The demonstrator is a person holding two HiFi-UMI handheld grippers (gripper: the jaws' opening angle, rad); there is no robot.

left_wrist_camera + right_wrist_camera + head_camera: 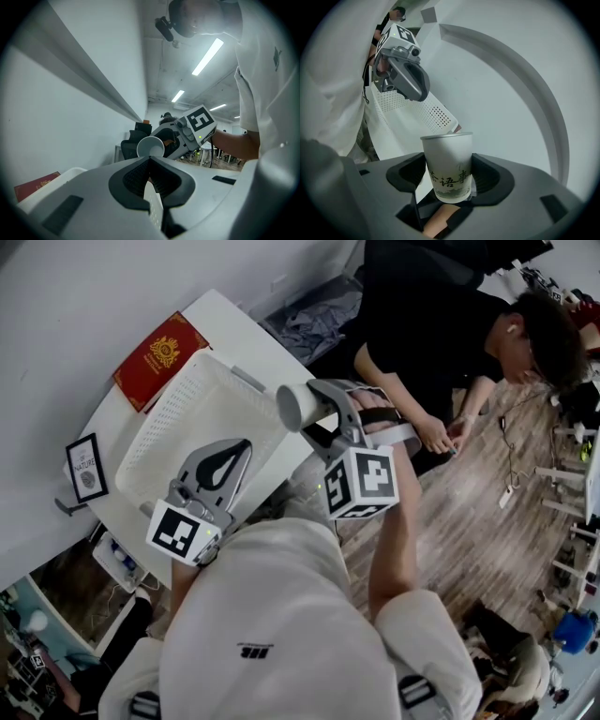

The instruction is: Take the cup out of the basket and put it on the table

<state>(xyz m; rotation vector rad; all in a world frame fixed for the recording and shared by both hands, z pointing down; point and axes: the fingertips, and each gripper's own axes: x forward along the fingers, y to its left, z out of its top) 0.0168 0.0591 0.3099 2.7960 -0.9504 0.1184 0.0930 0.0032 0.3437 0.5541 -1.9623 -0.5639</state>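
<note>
Paper cup held in the air above the basket's edge

On the white table (220, 320) sits a white perforated plastic basket (183, 423). The left gripper (240, 450) has its jaws closed on the basket's near wall. The right gripper (323, 401) clamps the white paper cup with dark lettering (292, 407), which hangs by the basket's right rim.

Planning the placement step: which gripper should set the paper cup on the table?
Right. The right gripper is shut on the paper cup, held up out of the basket. The left gripper is clamped on the basket's wall, so it likely cannot take the cup.
</note>
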